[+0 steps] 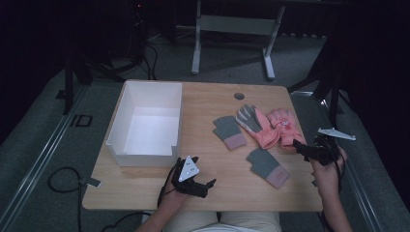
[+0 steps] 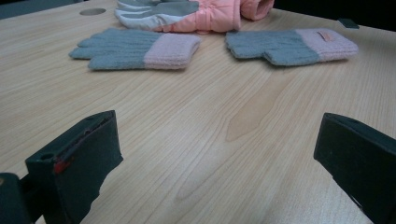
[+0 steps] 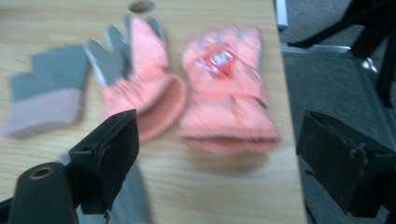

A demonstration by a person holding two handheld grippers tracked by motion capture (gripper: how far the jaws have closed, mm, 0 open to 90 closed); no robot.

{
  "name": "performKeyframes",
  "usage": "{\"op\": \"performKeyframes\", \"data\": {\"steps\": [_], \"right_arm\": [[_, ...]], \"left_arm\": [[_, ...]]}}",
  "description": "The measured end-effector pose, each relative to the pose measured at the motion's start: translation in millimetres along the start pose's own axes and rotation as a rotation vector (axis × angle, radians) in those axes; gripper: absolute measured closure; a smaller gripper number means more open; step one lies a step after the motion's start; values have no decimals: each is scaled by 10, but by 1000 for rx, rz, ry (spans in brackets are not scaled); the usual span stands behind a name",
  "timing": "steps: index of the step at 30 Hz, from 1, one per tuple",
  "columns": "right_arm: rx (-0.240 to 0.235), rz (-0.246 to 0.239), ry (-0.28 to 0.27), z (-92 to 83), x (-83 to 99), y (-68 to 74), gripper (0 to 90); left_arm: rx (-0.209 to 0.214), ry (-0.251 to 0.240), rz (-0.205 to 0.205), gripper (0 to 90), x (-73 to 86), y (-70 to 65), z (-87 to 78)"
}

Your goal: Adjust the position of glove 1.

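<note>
Four gloves (image 1: 263, 128) lie on a wooden table (image 1: 217, 179) (dark room, grey carpet (image 1: 43, 140)); both grippers spread wide

A dark lab: black curtains, floor cables (image 1: 60, 181), lone wooden table (image 1: 212, 96)

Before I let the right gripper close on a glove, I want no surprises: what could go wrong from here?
The pink glove with the red logo lies by the table's right edge, so a nudge might push it off. Its twin touches it, so the open right gripper could pinch both. The left gripper is open near the front edge, too far to steady anything.
</note>
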State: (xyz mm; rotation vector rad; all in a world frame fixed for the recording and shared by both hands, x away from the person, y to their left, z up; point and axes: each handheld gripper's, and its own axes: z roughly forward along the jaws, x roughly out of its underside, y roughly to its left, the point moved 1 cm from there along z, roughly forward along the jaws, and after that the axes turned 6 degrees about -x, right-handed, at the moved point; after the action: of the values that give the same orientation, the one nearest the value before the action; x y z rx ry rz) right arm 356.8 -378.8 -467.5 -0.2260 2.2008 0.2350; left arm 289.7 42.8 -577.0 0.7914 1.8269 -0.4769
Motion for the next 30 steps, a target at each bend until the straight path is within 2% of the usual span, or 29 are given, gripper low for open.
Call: {"op": "performKeyframes", "data": {"steps": [2,4,11,12,13,19,28,30], "right_arm": [[-32,-2,-3,-9,-71,70,119],[-27,-12,0,-8,-137,143,119],[-96,-93,-9,23,-347,378,117],[-96,-93,-9,23,-347,378,117],[-109,-115,-19,39,-388,441,146],[-170,-158,-8,168,-491,613,209],[-267,-202,9,408,-613,875,346],[-277,-207,15,467,-634,932,380]], "left_arm": [[1,-1,1,2,0,1,-1],[9,-5,3,2,1,3,-5],[9,-9,15,2,3,-7,-10],[9,-9,15,2,3,-7,-10],[9,-9,9,2,3,-4,-8],[10,-10,11,2,3,-5,-10],[9,-10,12,2,3,-5,-10],[8,-11,15,2,3,-8,-12]]}}
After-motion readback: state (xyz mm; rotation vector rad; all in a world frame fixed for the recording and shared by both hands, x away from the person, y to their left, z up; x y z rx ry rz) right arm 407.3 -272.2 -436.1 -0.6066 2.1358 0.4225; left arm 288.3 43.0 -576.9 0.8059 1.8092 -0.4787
